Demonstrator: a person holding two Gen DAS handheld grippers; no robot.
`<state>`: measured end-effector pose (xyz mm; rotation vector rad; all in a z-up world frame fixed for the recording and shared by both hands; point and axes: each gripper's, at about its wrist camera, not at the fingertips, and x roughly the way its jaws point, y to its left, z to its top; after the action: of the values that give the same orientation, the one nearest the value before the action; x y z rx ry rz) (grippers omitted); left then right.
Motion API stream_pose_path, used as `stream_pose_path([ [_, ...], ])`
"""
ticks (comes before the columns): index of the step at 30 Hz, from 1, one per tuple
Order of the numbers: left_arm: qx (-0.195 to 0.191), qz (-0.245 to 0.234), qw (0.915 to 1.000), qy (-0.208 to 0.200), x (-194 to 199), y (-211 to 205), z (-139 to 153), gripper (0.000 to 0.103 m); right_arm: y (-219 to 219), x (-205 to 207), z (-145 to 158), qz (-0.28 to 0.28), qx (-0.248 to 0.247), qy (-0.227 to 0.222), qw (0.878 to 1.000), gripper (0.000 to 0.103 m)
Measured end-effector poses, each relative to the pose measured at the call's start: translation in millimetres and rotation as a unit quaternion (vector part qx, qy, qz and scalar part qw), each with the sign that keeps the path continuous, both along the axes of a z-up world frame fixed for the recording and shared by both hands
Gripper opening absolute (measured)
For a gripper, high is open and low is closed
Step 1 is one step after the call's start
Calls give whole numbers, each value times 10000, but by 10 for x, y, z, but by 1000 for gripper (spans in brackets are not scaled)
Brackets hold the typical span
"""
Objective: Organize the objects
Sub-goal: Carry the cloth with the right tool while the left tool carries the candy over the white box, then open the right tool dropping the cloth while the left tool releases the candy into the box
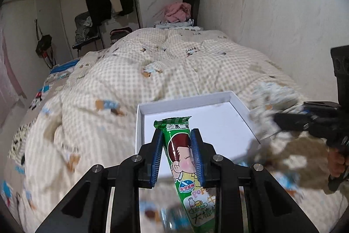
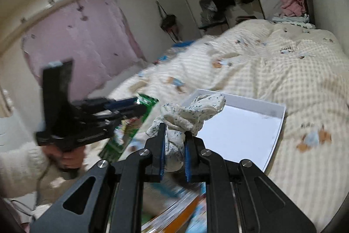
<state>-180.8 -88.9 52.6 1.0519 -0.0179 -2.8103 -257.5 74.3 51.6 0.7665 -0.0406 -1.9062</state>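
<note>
A: Bedroom, checked quilt point(image 1: 152, 62), white box point(image 1: 237, 99) on it. Left view?
B: I logged my left gripper point(image 1: 177, 156) clamping the green snack packet point(image 1: 181, 145) before the box.
A: Right view?
B: My right gripper point(image 2: 175, 145) pinched the speckled cloth point(image 2: 192, 113) beside the box.

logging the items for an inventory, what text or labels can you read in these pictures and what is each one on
"不二家": white on green, near the top of the green candy wrapper held between the left gripper's fingers.
"安全纸棒": blue round badge, same wrapper.
"POP": coloured letters lower down, cut off by a finger.
"大棒": large characters at the bottom, rest out of frame.
Small logo beside the brand and the print under the bottle-and-cup picture: too small to read.
White box, speckled cloth: no text visible.
</note>
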Motion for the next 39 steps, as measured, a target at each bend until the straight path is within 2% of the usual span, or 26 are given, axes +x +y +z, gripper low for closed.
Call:
stream_pose_path([
  [6, -317, 107, 9991, -243, -734, 11, -109, 26, -354, -419, -253, -130, 621, -145, 9979, 16],
  [9, -384, 224, 9981, -421, -1066, -33, -339, 25, -404, -506, -372, -206, 893, -96, 9958, 16],
  [11, -298, 282, 9972, -626, -1231, -49, -533, 22, -403, -539, -459, -352, 989, -93, 9944, 16],
  [16, -163, 308, 9952, -917, -1423, -110, -901, 18, -368, -682, -646, -419, 1049, -455, 9926, 16],
  [23, 344, 469, 9941, -920, -1289, -345, -952, 19, -361, -721, -754, -508, 1215, -680, 9890, 20],
  [24, 364, 510, 9940, -899, -1260, -363, -923, 22, -358, -721, -745, -538, 1259, -684, 9882, 26],
  [26, 461, 520, 9940, -849, -1101, -379, -815, 34, -349, -704, -712, -591, 1312, -640, 9875, 47],
  [27, 500, 496, 9940, -834, -1034, -384, -776, 39, -328, -683, -682, -616, 1316, -593, 9876, 64],
  [28, 494, 511, 9942, -805, -927, -365, -720, 39, -294, -648, -640, -629, 1284, -507, 9884, 71],
  [29, 462, 514, 9947, -765, -827, -350, -685, 40, -249, -601, -586, -630, 1226, -407, 9896, 71],
  [31, 430, 439, 9957, -691, -607, -294, -636, 53, -160, -520, -498, -590, 1131, -341, 9912, 74],
  [33, 459, 440, 9961, -617, -371, -240, -561, 59, -52, -407, -410, -523, 1025, -373, 9927, 77],
  [35, 687, 406, 9950, -596, -144, -204, -527, 60, 38, -269, -327, -412, 890, -390, 9944, 78],
  [39, 1065, 489, 9898, -807, 175, -128, -511, 61, 207, 149, -200, -149, 569, -460, 9972, 81],
])
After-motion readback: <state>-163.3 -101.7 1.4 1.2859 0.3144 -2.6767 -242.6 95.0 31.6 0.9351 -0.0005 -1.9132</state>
